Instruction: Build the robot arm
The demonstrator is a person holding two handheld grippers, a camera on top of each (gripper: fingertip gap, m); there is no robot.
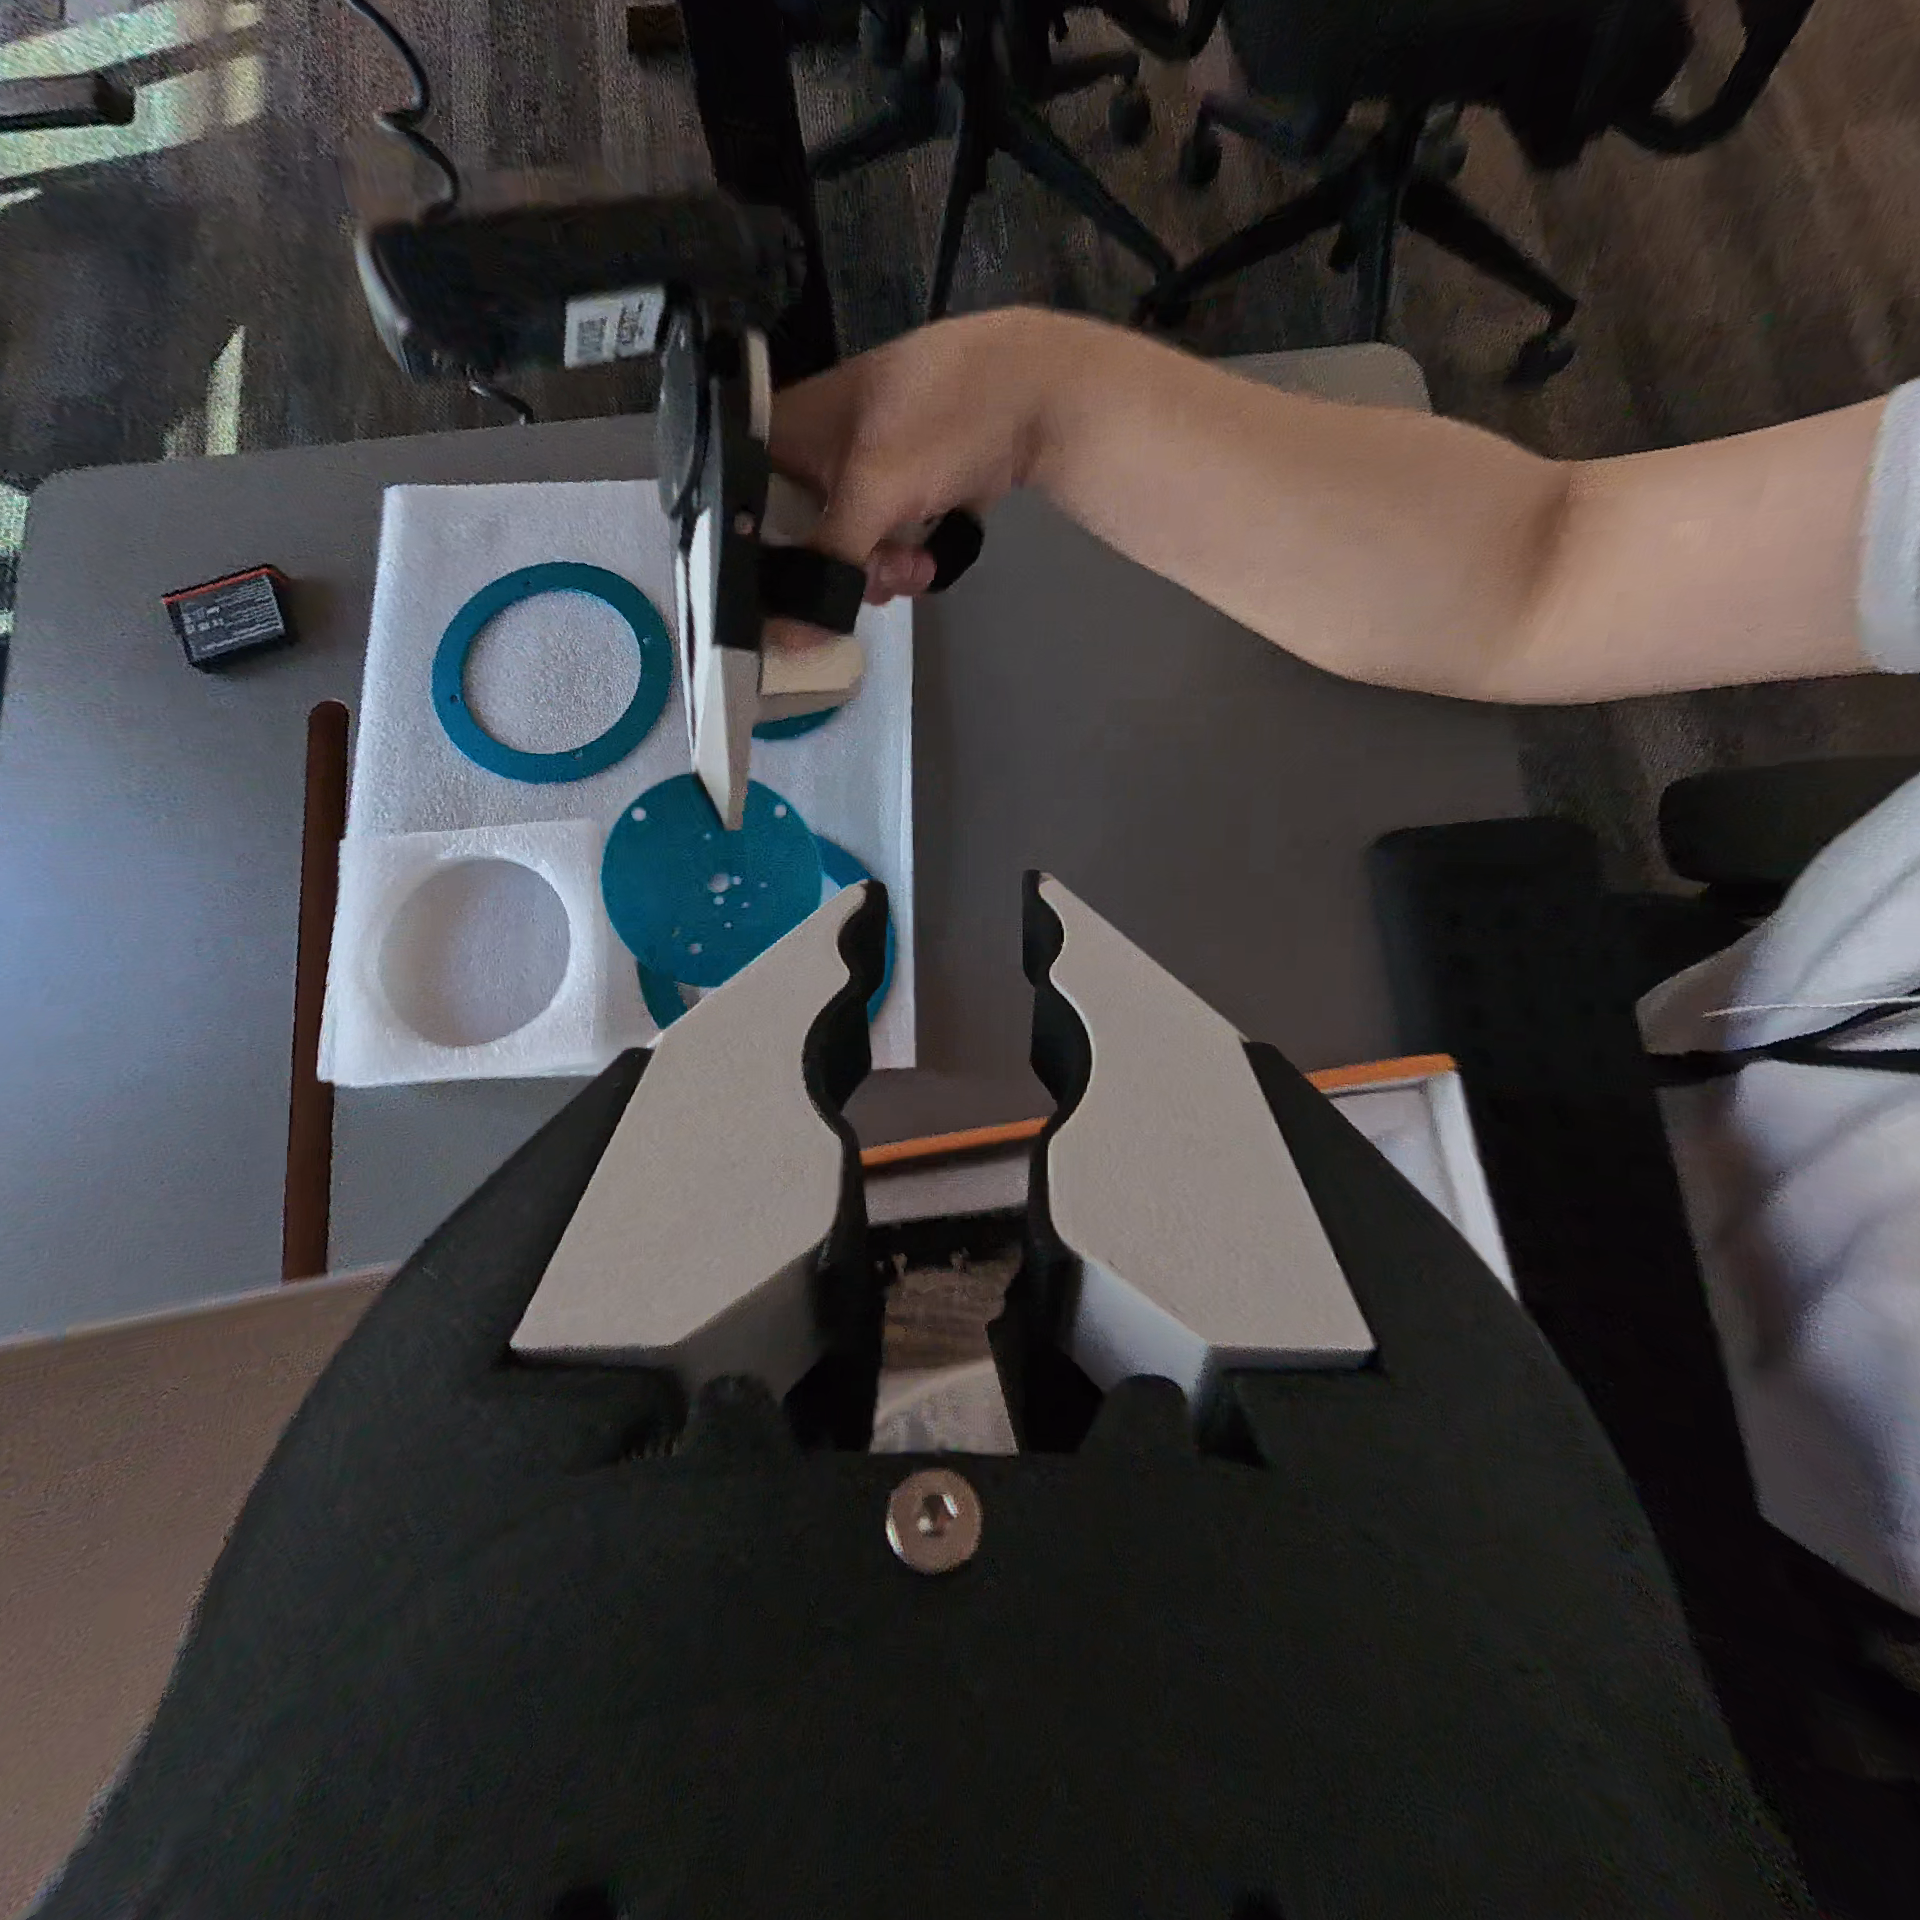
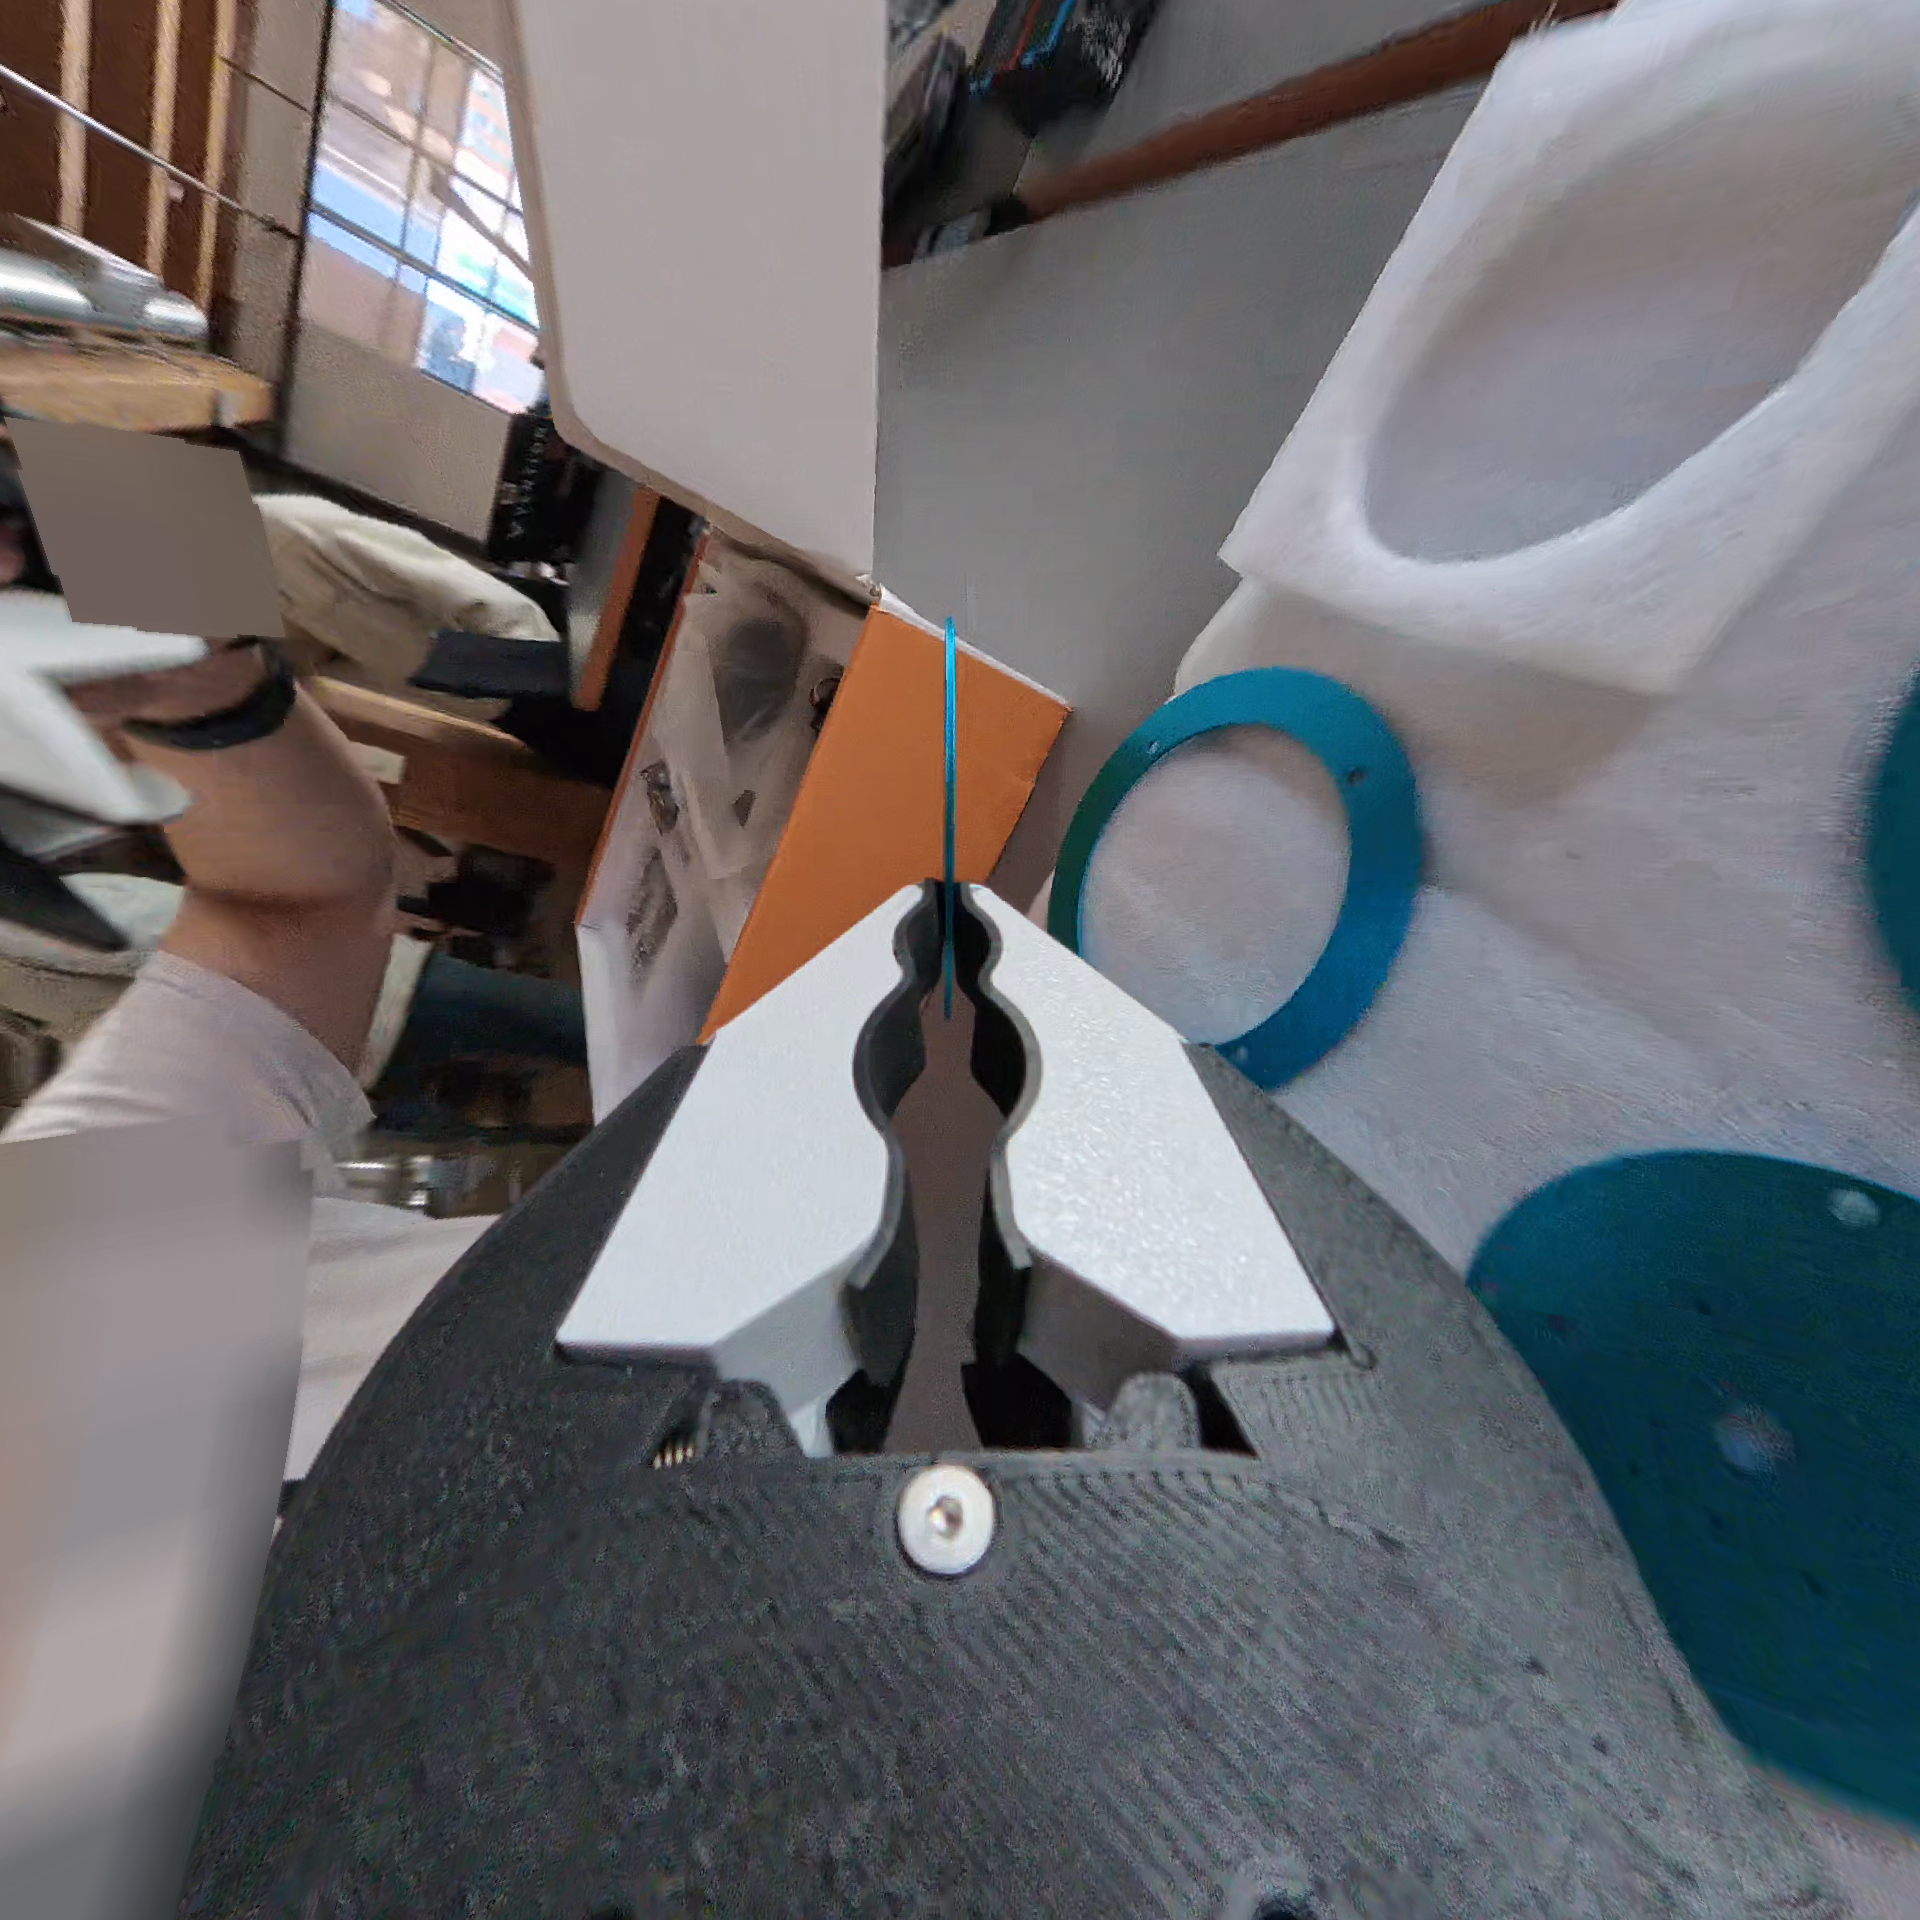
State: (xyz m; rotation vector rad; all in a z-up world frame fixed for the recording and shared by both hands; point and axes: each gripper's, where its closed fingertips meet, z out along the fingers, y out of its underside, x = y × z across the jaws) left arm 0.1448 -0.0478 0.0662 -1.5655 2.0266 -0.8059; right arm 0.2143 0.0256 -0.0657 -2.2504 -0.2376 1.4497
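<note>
My right gripper point(image 2: 948, 888) is shut on the rim of a thin blue disc point(image 2: 949, 748), seen edge-on between the fingertips. In the left wrist view the same gripper point(image 1: 732, 810) points down, held by a bare hand, with the drilled blue disc point(image 1: 696, 914) hanging face-on from its tip above the white foam sheet point(image 1: 457, 769). A blue ring point(image 1: 551, 670) and other blue plates lie on the foam; a ring point(image 2: 1236, 873) and a drilled disc point(image 2: 1714, 1455) show in the right wrist view. My left gripper point(image 1: 951, 894) is open and empty, just right of the held disc, above the grey table point(image 1: 1143, 779).
A white foam block with a round cutout point(image 1: 473, 951) lies on the sheet's near left corner. A black battery point(image 1: 231, 615) and a brown rod point(image 1: 312, 987) lie to the left. An orange-edged box point(image 1: 1382, 1070) sits below my left gripper. Office chairs point(image 1: 1351, 156) stand beyond the table. My right fingertips sit around 15 cm from my left ones. The brown rod point(image 1: 312, 987) is about 25 cm from my right fingertips and 35 cm from my left.
</note>
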